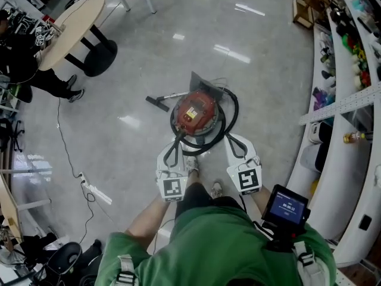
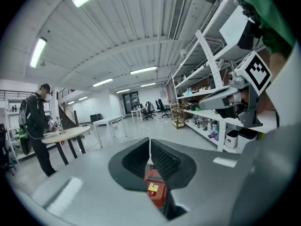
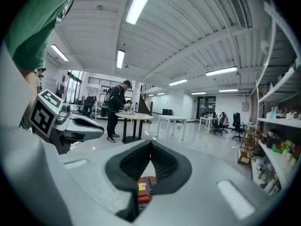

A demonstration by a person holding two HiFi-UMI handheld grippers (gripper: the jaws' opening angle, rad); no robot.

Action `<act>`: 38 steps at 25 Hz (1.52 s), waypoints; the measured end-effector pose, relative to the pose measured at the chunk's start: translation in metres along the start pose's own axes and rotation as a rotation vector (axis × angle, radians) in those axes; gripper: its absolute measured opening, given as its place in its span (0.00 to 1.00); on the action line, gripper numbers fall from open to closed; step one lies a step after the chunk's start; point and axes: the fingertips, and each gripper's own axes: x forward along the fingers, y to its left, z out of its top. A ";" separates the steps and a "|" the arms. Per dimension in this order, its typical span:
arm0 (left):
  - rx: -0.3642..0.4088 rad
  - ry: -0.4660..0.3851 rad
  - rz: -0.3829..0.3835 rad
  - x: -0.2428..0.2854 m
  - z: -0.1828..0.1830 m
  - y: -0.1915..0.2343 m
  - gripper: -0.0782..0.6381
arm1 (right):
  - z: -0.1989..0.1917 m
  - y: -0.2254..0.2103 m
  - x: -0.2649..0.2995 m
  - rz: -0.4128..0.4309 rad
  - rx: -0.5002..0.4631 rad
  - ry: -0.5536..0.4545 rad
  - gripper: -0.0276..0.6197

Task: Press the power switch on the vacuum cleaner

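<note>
A red drum vacuum cleaner [image 1: 196,113] stands on the grey floor straight ahead, with its black hose [image 1: 229,115] looped round it and the nozzle [image 1: 158,103] lying to its left. I cannot pick out the power switch on its top. My left gripper [image 1: 177,139] and right gripper [image 1: 230,138] hover side by side just short of the vacuum, above it and apart from it. Both are shut, tips together, holding nothing. In the left gripper view the red body [image 2: 155,192] shows through the gap under the shut gripper [image 2: 149,142]; the right gripper view shows the vacuum [image 3: 145,188] likewise under its gripper [image 3: 151,145].
A round wooden table [image 1: 71,22] with a person [image 1: 24,58] beside it stands far left. A power strip [image 1: 95,192] and its cable lie on the floor at left. White shelving [image 1: 351,100] full of goods runs along the right. A small screen [image 1: 287,206] hangs at my chest.
</note>
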 end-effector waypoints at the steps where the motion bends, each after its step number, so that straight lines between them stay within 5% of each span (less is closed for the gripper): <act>1: 0.019 -0.023 0.008 -0.008 0.011 -0.002 0.12 | 0.009 0.003 -0.008 0.001 -0.023 -0.026 0.05; 8: 0.167 -0.176 0.030 -0.071 0.069 -0.029 0.12 | 0.042 0.031 -0.069 0.038 -0.194 -0.126 0.05; 19: 0.086 -0.183 0.038 -0.129 0.088 -0.045 0.12 | 0.064 0.066 -0.119 0.071 -0.148 -0.161 0.05; 38: 0.037 -0.211 -0.153 -0.234 0.057 -0.039 0.12 | 0.063 0.173 -0.179 -0.046 -0.030 -0.084 0.05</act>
